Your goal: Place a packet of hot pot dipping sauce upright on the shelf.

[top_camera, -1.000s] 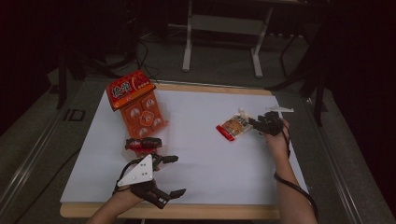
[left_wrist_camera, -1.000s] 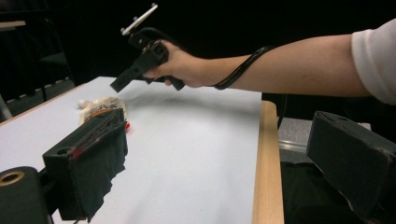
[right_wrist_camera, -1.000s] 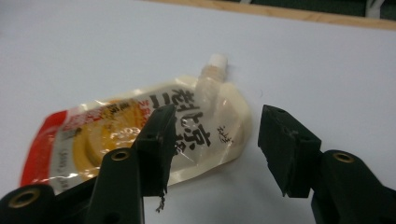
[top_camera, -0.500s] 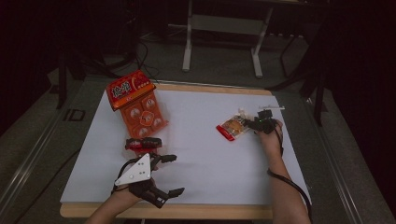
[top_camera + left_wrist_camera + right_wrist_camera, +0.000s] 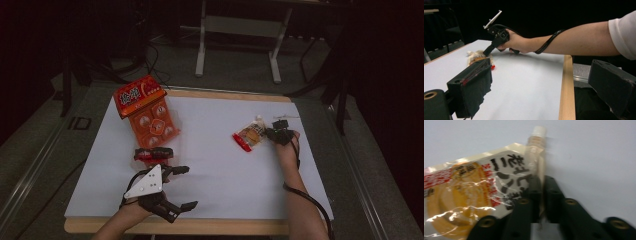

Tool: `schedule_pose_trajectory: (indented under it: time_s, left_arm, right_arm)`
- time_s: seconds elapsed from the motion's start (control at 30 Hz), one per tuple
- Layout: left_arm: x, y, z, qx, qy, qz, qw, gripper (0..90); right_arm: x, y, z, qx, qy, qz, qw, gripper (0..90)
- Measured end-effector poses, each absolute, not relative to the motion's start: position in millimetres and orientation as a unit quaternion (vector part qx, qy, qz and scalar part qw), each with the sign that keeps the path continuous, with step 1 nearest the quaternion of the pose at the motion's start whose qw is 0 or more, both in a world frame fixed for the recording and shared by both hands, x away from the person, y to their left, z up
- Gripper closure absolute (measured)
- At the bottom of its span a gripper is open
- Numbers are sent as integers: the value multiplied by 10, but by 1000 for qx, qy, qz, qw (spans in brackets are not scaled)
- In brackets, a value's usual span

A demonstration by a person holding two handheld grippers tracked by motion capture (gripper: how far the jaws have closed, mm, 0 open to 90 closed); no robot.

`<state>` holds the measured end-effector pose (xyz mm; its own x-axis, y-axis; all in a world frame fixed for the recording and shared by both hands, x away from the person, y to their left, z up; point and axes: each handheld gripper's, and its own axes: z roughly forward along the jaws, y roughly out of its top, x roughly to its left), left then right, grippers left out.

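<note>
The right gripper (image 5: 539, 185), jaws just closed, pinches the edge of a clear spouted plastic snack pouch (image 5: 481, 195) near the white table's (image 5: 225, 165) right edge; the left gripper (image 5: 177, 187) gapes, bare tabletop ahead.

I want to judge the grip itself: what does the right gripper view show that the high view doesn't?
Right gripper view: printed lettering, a white cap, and the right gripper shut on the pouch's edge, having just closed. High view: the orange package, a red-black item, the open left gripper. Both: pouch, white table.
</note>
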<state>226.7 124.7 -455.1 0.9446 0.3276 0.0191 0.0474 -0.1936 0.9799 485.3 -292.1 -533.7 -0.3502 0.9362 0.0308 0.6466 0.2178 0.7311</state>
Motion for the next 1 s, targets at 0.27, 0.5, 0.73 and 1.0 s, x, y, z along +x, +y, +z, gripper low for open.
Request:
schedule_pose_trajectory:
  time_s: [0.27,0.5,0.73,1.0]
  left_arm:
    - [2278,1231,-4572,766,124,108,622,56]
    - [2287,1243,-4560,762,128,109,625,56]
    - [2282,1245,-4549,763,127,110,625,56]
    - [2282,1239,-4554,763,129,110,623,56]
  right_arm:
    - [4827,-2884,-5245,519,758,333,212,898]
    - [4813,-2846,-5093,513,757,346,211,900]
    - [4737,-2763,-4876,496,756,372,211,900]
    - [4610,-2663,-4577,463,757,413,204,900]
